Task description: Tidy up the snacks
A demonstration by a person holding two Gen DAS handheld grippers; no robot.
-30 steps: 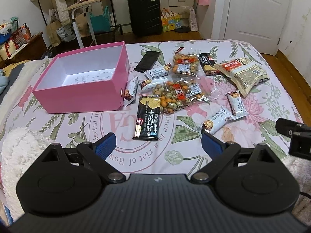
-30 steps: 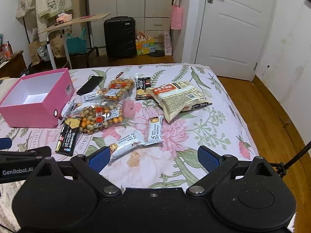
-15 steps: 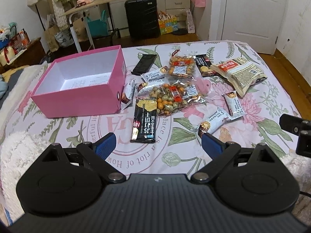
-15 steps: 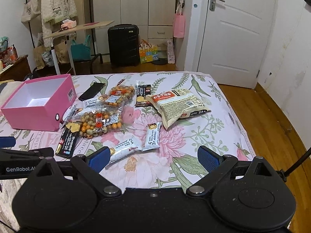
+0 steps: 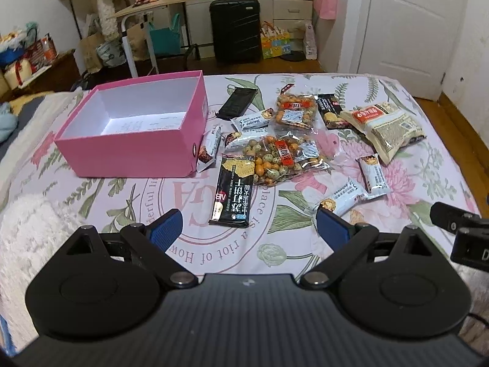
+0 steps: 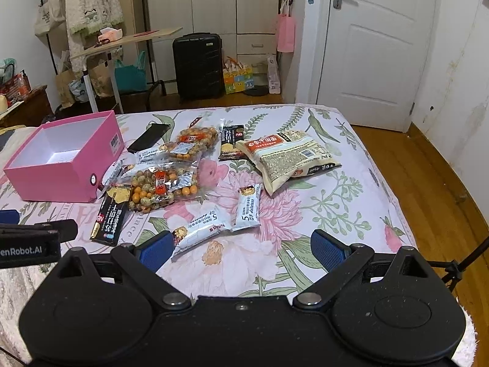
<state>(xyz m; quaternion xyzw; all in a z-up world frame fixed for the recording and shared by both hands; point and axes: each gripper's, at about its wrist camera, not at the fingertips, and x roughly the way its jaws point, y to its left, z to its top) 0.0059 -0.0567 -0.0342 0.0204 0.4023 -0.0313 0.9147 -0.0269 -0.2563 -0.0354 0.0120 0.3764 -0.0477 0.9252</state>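
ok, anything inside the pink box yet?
No snacks visible in the pink box: only its white interior and a printed paper or label on the floor. The near wall hides the front strip of the floor, so that part is unconfirmed.

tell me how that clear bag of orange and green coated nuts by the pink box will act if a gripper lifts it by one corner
The clear nut bag looks loose and crinkly, so it would probably sag, its round nuts sliding toward the low end. Its glossy film may slip between the fingers.
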